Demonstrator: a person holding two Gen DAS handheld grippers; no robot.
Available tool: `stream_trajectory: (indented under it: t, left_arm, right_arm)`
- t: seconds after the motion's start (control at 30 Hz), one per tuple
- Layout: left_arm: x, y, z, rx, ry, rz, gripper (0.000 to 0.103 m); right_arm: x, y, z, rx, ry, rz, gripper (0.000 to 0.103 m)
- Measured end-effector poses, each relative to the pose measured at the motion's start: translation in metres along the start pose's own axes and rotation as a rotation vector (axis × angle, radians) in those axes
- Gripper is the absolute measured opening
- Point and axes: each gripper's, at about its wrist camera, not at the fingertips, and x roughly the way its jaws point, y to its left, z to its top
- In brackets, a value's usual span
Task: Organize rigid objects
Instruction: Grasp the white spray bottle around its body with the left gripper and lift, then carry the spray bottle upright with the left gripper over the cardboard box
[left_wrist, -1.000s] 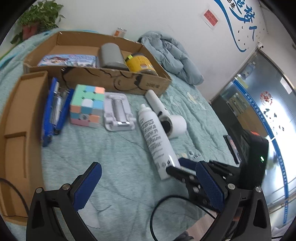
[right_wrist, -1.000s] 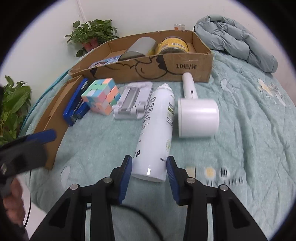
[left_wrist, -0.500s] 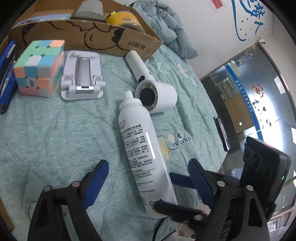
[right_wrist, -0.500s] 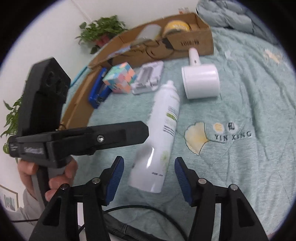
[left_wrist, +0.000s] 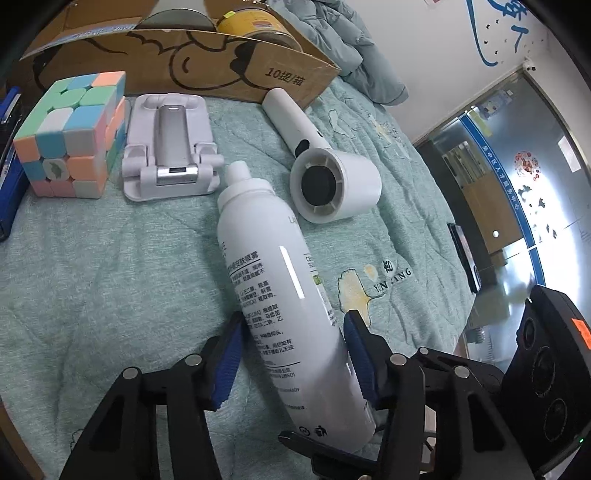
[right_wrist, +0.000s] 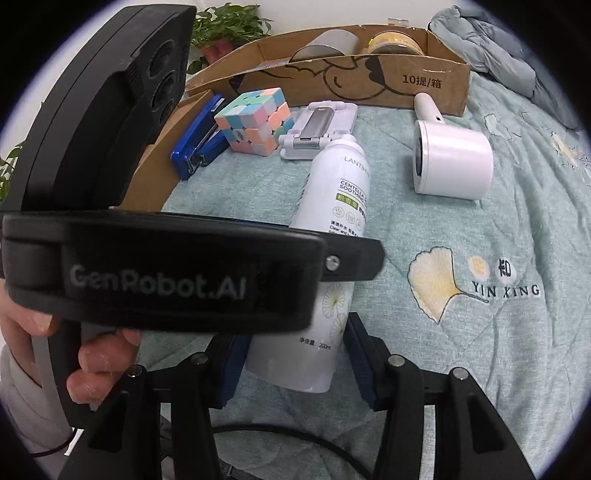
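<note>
Spray bottle: flat on quilt, long axis along both tools' reach, cap toward carton. Left gripper, right gripper: straddling base end, jaws closing, contact unclear.

A second ago my left gripper hung wide open, well back from the spray bottle. I have brought it down and forward, and its jaws are closing around the bottle's near end. My right gripper, then nearly shut just short of the base, now straddles it and is closing too. The bottle has not shifted.
</note>
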Motion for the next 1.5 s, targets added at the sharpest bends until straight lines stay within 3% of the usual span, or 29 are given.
stream_trajectory:
  t: [0.27,0.67,0.93,1.17,1.5]
  left_arm:
    - [-0.015,0.002,-0.001,-0.006,-0.034,0.013,0.050]
    - [-0.092,-0.045,0.037,0.092,-0.231,0.045,0.047]
    - [-0.143,-0.087,0.078,0.197,-0.332,0.058,0.041]
    - [-0.159,-0.107,0.120,0.234,-0.364,0.077,0.041]
    - [-0.162,-0.118,0.219,0.257,-0.379,0.027,0.041]
  right_arm:
    - [-0.003,-0.001,0.002,0.000,-0.027,0.021,0.050]
    - [-0.060,0.011,0.041,-0.076,-0.230,0.018,0.050]
    - [-0.099,0.007,0.082,-0.097,-0.346,-0.007,0.046]
    - [-0.109,-0.007,0.119,-0.107,-0.383,-0.004,0.046]
    - [-0.116,-0.037,0.187,-0.196,-0.411,-0.071,0.046]
